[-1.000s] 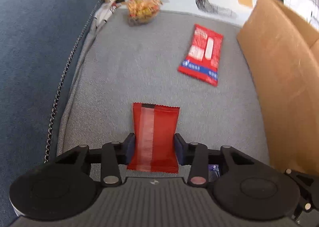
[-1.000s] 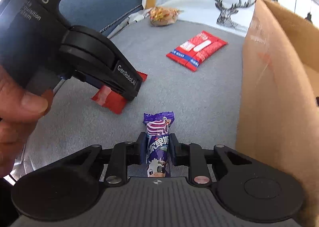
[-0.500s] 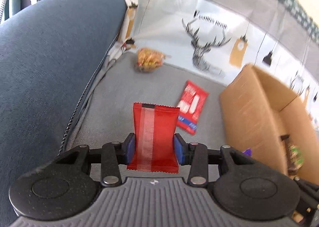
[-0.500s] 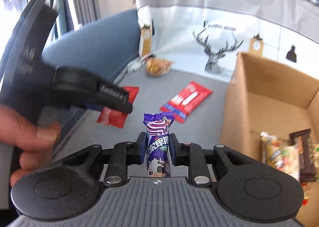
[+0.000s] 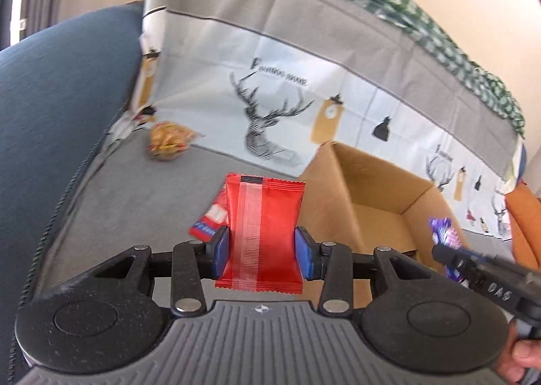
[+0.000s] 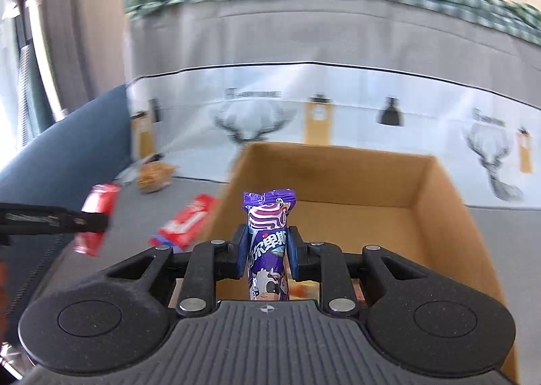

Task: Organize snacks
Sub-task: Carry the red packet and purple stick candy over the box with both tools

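red packet (image 5: pixel 263 232) between left jaws, purple candy (image 6: pixel 267 249) between right jaws

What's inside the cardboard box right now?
The cardboard box shows mostly bare floor and walls. Bits of orange and brown packaging peek out at its near edge, but the right gripper and its purple snack cover the rest.

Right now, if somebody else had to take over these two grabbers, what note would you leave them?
Left gripper: fingers shut on the red packet, held beside the cardboard box.
Right gripper: fingers shut on the purple candy, held at the box.
Done: some snacks already lie in the box.
Left: drop both in, then fetch the red-and-blue packet and the yellow bag from the sofa seat.
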Demonstrator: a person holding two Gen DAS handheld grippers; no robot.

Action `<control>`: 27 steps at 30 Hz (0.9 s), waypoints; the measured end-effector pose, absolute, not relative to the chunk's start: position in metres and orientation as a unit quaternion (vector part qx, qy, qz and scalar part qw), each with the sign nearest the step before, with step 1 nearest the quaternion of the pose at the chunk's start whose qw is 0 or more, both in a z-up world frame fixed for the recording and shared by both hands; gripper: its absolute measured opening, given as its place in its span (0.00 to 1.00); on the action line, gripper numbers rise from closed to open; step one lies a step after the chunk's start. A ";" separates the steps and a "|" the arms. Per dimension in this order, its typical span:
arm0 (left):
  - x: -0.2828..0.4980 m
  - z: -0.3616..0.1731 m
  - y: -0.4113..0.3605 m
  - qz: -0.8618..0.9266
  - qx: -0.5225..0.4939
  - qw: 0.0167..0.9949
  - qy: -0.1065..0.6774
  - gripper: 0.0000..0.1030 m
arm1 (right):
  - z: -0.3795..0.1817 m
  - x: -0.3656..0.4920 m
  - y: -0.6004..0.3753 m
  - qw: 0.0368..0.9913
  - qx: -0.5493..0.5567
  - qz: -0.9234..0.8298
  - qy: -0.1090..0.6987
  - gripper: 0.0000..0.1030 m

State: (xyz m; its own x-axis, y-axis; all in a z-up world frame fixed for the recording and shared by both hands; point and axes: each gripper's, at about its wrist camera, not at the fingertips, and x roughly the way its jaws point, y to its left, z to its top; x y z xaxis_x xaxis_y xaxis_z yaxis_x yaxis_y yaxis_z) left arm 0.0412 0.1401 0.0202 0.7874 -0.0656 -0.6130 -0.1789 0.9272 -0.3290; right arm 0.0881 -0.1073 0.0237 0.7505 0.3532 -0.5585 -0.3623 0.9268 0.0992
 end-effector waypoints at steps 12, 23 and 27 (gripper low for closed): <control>0.060 0.025 0.078 -0.040 -0.177 0.945 0.271 0.44 | 0.002 0.099 -0.162 0.946 0.012 0.131 0.297 0.24; 0.075 0.018 0.018 -0.103 -0.141 0.948 0.267 0.44 | -0.001 0.104 -0.181 0.951 0.007 0.103 0.290 0.24; 0.078 0.014 0.008 -0.113 -0.137 0.946 0.270 0.44 | -0.003 0.106 -0.182 0.952 0.005 0.099 0.289 0.24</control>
